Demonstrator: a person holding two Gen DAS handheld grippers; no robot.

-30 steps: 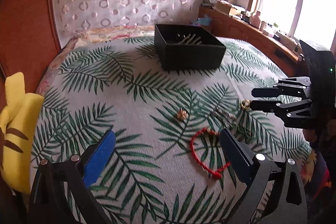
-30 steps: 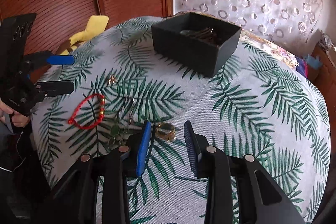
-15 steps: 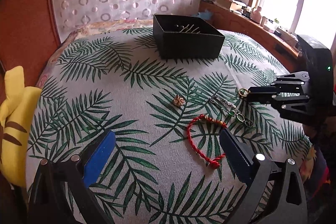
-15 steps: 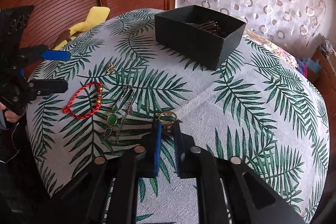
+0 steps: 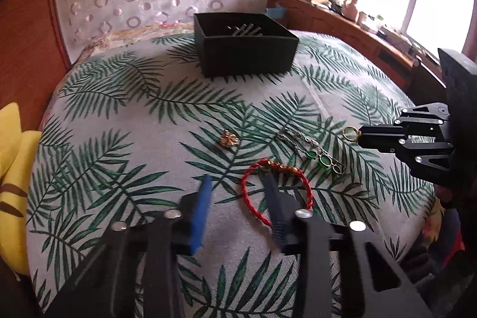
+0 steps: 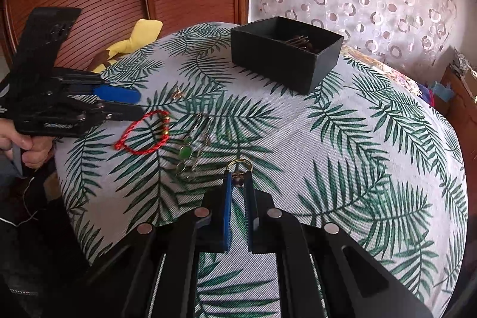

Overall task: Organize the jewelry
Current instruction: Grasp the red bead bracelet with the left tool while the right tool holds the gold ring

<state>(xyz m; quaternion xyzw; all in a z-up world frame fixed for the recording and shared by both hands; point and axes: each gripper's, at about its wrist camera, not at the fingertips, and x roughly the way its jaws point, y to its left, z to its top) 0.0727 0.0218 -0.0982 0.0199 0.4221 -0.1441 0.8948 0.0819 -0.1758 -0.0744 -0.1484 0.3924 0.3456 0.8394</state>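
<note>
The gold ring (image 6: 238, 166) is pinched at the tips of the right gripper (image 6: 237, 184), whose fingers are drawn in narrow around it; in the left wrist view the same ring (image 5: 348, 134) shows at the end of that gripper, and whether it is clear of the cloth or touching it I cannot tell. So the step in hand looks like the pick-up of the ring, with the carry to the black box (image 6: 286, 52) not yet done. That box sits at the far side of the leaf-print cloth (image 6: 357, 169), open-topped, with some thin metal pieces already inside. Just left of the ring lies a chain with green stones (image 6: 190, 151), further left the red cord bracelet (image 6: 143, 133), and beyond them a small gold ornament (image 6: 178, 93). The left gripper (image 5: 237, 192) is part open, its fingers standing over the near edge of the bracelet, gripping nothing. The next move probably calls for lifting the ring clear and releasing it over the box opening without loosening the pinch early.
</note>
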